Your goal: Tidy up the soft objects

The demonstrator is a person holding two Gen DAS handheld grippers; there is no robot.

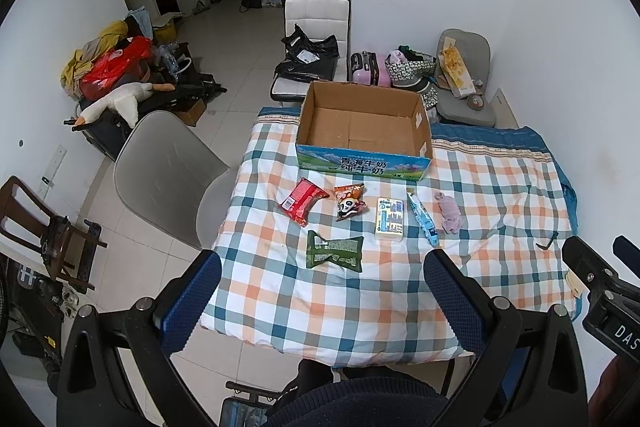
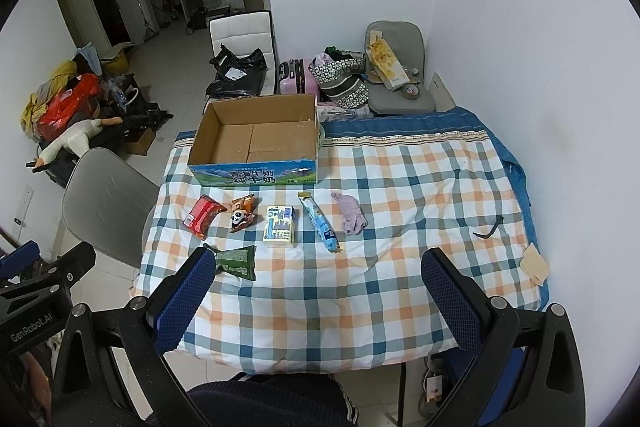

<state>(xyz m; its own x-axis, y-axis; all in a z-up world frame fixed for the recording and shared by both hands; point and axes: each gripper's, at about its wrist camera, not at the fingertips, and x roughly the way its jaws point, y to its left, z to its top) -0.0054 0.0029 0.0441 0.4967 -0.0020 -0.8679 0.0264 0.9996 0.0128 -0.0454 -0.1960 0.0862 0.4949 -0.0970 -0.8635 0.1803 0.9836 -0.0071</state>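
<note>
Both grippers up over the near edge of the checked blanket (image 1: 360,299), nothing held: left gripper (image 1: 322,291) jaws spread wide, right gripper (image 2: 318,291) same, released. L to R on the blanket: red snack pack (image 1: 303,201), panda snack bag (image 1: 350,202), w/ green packet (image 1: 335,251) lying nearer, in front of those two; then tissue pack (image 1: 389,219), blue tube pouch (image 1: 422,218), purple cloth (image 1: 449,212) furthest R. All apart from each other in a loose row, just in front of the open cardboard box (image 1: 362,163). Box interior shows bare cardboard.
</note>
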